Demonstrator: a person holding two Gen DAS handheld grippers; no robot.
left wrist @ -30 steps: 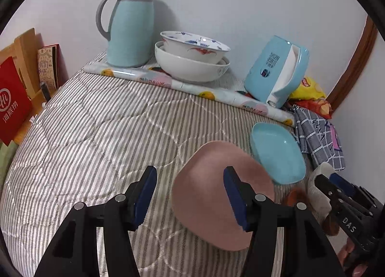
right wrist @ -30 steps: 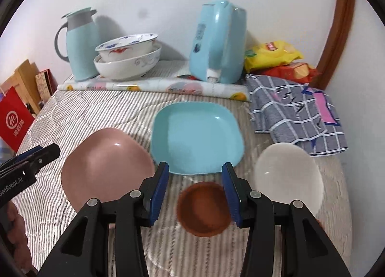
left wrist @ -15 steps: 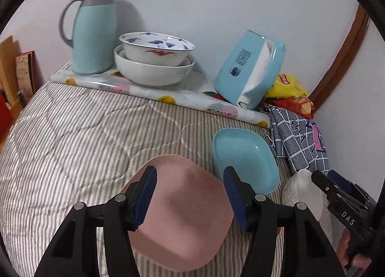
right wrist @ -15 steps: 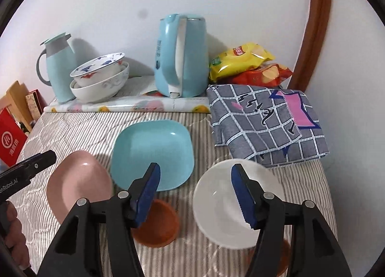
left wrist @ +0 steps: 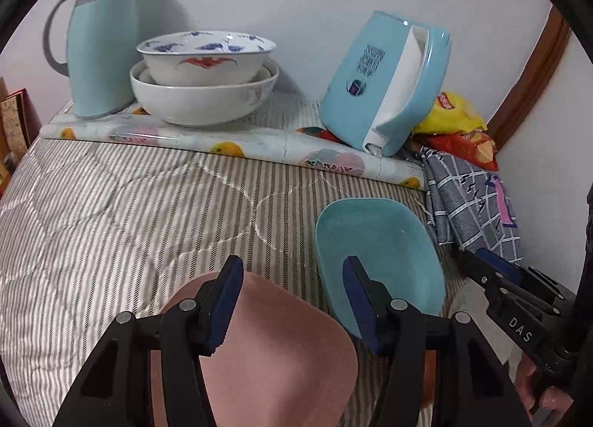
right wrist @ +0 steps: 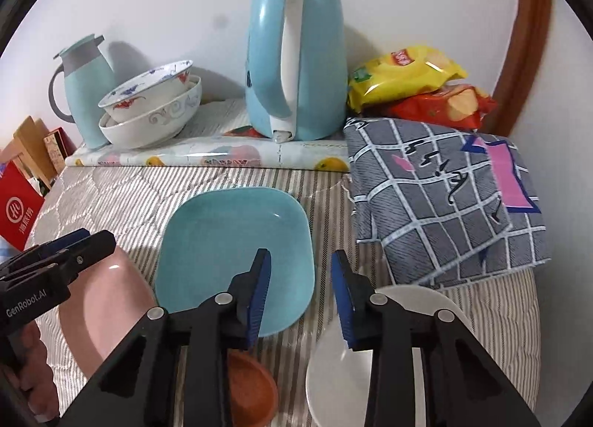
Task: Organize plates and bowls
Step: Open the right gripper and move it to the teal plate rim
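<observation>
Right wrist view is showing the loose dishes lying apart on the striped quilt [right wrist: 122, 201]: the teal plate [right wrist: 237, 245] in the middle, the pink plate [right wrist: 107, 308] to its left, the white plate [right wrist: 374, 364] to its right, and a small brown bowl [right wrist: 248, 386] just in front of the teal one. None of these is sitting on another, so the sorting of them is looking barely begun.

The right gripper [right wrist: 301, 295] is hanging over the gap between the teal and white plates; its jaws have just been closing, standing partly apart with nothing gripped. The left gripper [left wrist: 292, 303] is hovering above the pink plate's [left wrist: 274, 353] far edge, about half open and holding nothing, with the teal plate [left wrist: 374, 241] just beyond its right finger.

Further back, two patterned bowls [left wrist: 204, 75] are already sitting nested on the fruit-print cloth [left wrist: 229, 145], between the jug [left wrist: 103, 41] and the kettle [left wrist: 385, 78]. That stack is looking done; gathering the plates and the brown bowl appears to be left.
</observation>
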